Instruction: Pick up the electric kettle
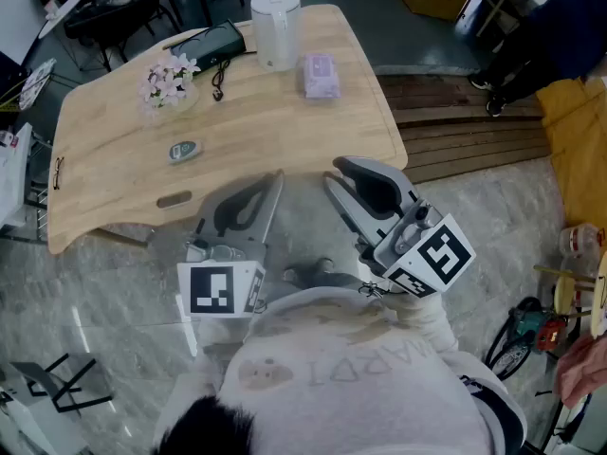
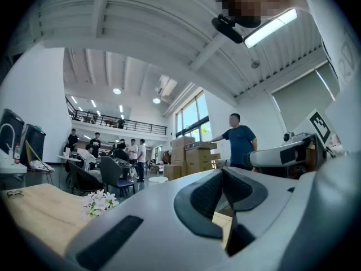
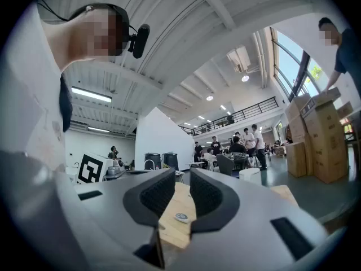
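Dark hair (image 1: 213, 425) and a grey sweatshirt (image 1: 360, 368) are seen closest in the head view, with both tools held up just in front of the chest, over a marbled floor (image 1: 114, 349). The left gripper (image 1: 270, 186) is pointed toward the near edge of a wooden table (image 1: 285, 131), and its marker cube (image 1: 220, 290) is turned to the camera; the right gripper (image 1: 340, 173) is angled the same way beside it. The electric kettle (image 1: 275, 28), white and upright, is placed at the far edge of the table, well apart from both tools. A purple packet (image 1: 321, 74) is set just beside it, a black pouch (image 1: 213, 44) on its other side, a bunch of pale flowers (image 1: 168, 79) further left, and a small oval gadget (image 1: 184, 150) nearer the front. In the left gripper view, the left gripper (image 2: 224, 176) is shown with its pads pressed together at the tips and nothing caught between them; the flowers (image 2: 100, 201) and the table (image 2: 34, 213) are seen off to one side. In the right gripper view, the right gripper (image 3: 182, 179) is held slightly parted and empty, and the oval gadget (image 3: 181, 217) is framed on the table (image 3: 175, 233) through the gap.
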Demonstrator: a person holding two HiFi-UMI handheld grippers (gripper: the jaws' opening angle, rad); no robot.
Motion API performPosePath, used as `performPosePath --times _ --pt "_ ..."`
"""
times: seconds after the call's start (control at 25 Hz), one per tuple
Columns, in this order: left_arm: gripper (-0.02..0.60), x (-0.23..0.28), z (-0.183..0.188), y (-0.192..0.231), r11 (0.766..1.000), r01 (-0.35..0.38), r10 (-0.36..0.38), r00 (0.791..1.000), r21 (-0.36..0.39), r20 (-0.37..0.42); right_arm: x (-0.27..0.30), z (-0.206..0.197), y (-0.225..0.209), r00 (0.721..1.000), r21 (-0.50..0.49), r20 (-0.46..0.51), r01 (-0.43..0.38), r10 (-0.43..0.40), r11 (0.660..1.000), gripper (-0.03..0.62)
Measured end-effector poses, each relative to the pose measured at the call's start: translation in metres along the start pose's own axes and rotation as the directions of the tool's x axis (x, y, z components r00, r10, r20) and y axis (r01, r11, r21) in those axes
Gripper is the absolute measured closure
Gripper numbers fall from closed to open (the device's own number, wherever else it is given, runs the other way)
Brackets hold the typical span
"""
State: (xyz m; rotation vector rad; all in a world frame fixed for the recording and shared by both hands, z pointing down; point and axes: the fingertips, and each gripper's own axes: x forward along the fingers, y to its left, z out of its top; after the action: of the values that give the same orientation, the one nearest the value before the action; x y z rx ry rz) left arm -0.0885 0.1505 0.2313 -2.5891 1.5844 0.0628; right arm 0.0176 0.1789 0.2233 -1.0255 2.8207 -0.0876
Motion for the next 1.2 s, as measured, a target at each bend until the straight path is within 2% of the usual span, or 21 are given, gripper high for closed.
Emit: performPosePath --times 0.64,0.92,1.2 --pt "0.581 -0.01 -0.003 0.025 0.999 -0.034 0.034 0.999 -0.007 -0.003 0.014 -0.001 0.009 1.0 -0.009 -0.002 0.002 -0.002 1.0 0.508" --pt "0.581 -0.023 -0.003 0.036 1.0 -0.018 0.018 1.0 -0.013 0.003 0.019 0.004 0.018 0.999 0.023 0.046 0.026 -0.027 0.999 0.507" --pt "0.581 -0.023 -0.019 0.047 0.999 0.008 -0.009 1.0 -0.032 -0.015 0.017 -0.004 0.01 0.995 0.02 0.038 0.093 -0.094 0.995 0.5"
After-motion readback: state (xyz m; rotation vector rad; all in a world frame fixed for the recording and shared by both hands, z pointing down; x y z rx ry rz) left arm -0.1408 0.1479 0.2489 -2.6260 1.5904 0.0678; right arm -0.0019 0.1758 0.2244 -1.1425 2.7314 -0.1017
